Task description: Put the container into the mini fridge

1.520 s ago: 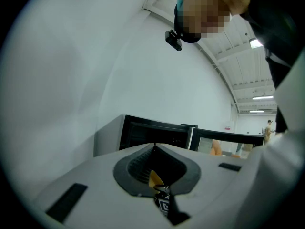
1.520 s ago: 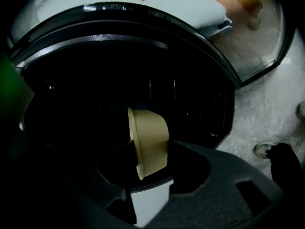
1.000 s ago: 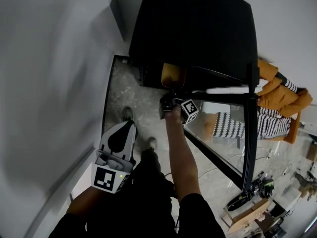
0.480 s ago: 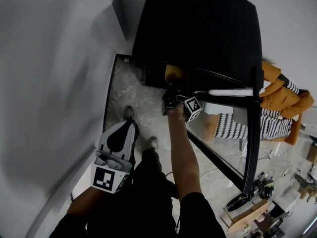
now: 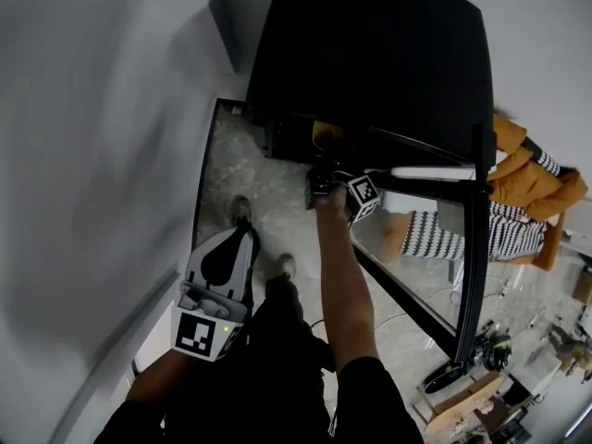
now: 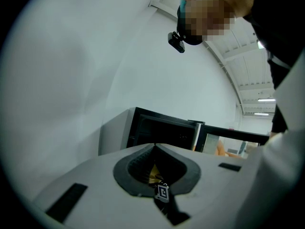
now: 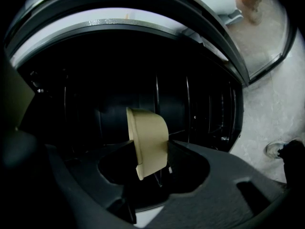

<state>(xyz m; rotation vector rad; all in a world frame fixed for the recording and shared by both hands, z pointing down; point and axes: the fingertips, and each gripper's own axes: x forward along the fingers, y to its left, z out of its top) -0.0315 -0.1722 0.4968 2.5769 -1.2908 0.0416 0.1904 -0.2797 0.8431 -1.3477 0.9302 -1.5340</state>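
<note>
Pushing deeper from here, you risk clipping the container [image 7: 147, 128] on the wire racks [image 7: 187, 109] or on the dark inner wall of the mini fridge [image 5: 370, 63]. Your right gripper [image 7: 150, 149] pinches it only near its nearer end, so a knock could twist it loose, and the open glass door [image 5: 435, 248] just beside your arm could catch you too. The container sits between that gripper's jaws, which are partway closed against its sides, at the fridge's mouth with its far end inside the cavity; your left gripper [image 6: 153, 147] hangs back empty, jaws together.
</note>
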